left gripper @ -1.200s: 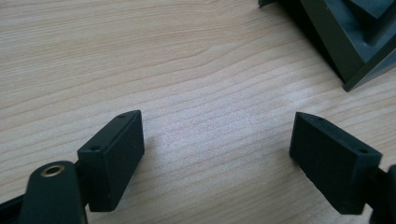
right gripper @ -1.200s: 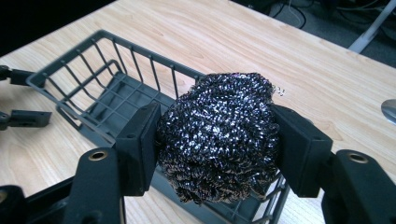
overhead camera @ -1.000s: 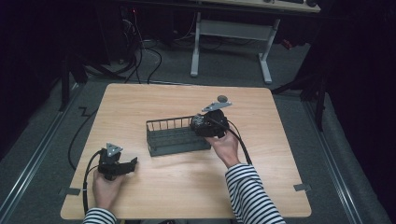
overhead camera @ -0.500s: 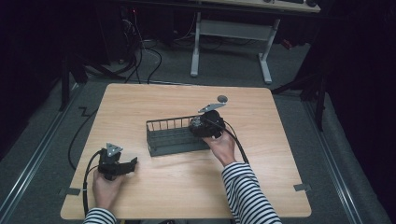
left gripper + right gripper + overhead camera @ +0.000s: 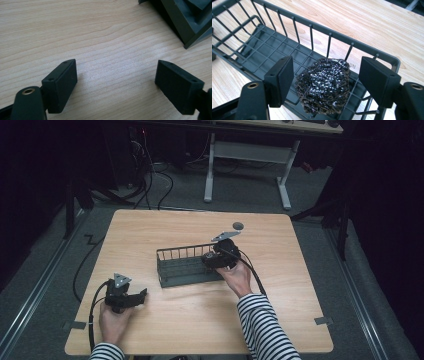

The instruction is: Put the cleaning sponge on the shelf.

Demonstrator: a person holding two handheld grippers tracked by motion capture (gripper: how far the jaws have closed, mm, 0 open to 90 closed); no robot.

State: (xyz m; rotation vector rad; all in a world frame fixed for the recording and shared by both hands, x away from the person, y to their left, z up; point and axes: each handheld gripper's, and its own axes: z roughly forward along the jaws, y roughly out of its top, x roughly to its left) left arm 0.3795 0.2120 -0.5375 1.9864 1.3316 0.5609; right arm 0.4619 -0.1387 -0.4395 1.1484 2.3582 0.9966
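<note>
A dark wire basket (image 5: 182,267) stands mid-table. In its right end lies a steel-wool scourer (image 5: 323,85), a dark glinting ball resting on the basket's grid floor (image 5: 262,53). My right gripper (image 5: 327,72) is open around the scourer, with a jaw on either side and a clear gap at the right jaw. From above, the right gripper (image 5: 209,260) reaches into the basket's right end. My left gripper (image 5: 140,296) rests low on the table at the front left. It stands open with bare wood between the jaws of the left gripper (image 5: 116,72).
A small dark disc (image 5: 238,225) lies on the table behind the basket. The basket's corner (image 5: 190,22) shows ahead and to the right of my left gripper. Cables trail from both grippers, and the table edge (image 5: 200,352) is near the person's forearms.
My right gripper has shifted slightly left and lower into the basket's right end. The left gripper has stayed put.
</note>
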